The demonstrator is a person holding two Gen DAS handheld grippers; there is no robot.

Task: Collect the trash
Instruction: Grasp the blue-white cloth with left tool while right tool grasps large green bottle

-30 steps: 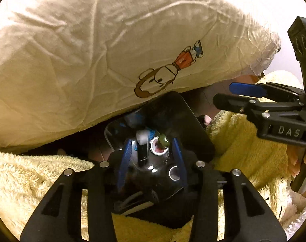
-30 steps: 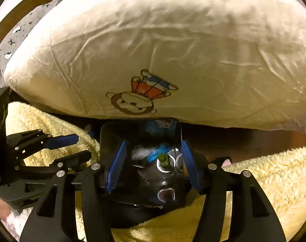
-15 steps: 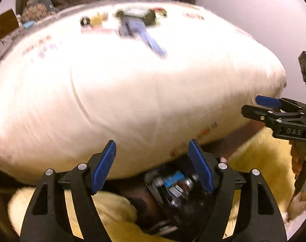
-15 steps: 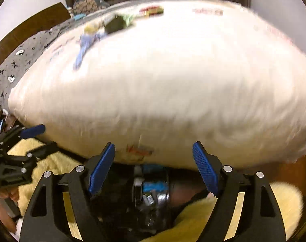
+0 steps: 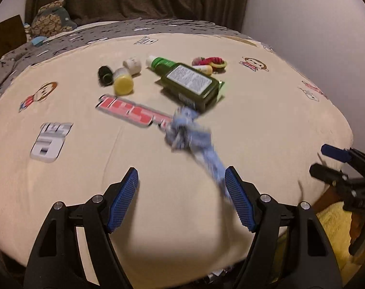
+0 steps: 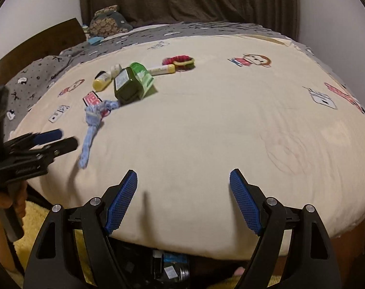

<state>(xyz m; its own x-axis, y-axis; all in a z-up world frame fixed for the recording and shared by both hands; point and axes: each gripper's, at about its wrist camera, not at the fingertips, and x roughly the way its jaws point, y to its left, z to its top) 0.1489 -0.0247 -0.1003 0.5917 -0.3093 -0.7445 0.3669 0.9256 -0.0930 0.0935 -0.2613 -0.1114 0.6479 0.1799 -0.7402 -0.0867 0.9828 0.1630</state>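
Both grippers, left [image 5: 181, 198] and right [image 6: 183, 198], have risen from the black trash bin [image 6: 170, 269] below the bed's near edge, fingers apart and empty. Next comes the knotted blue cloth scrap [image 5: 189, 132] near that edge, the likeliest grab.

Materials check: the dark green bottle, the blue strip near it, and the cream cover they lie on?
Dark green bottle: likely glossy plastic, going by the sheen and its printed paper-like label. Blue strip: soft cloth or twisted tissue, matte, knotted and limp; blur leaves it open. Cream cover: woven fabric, matte, with creases and printed cartoons.
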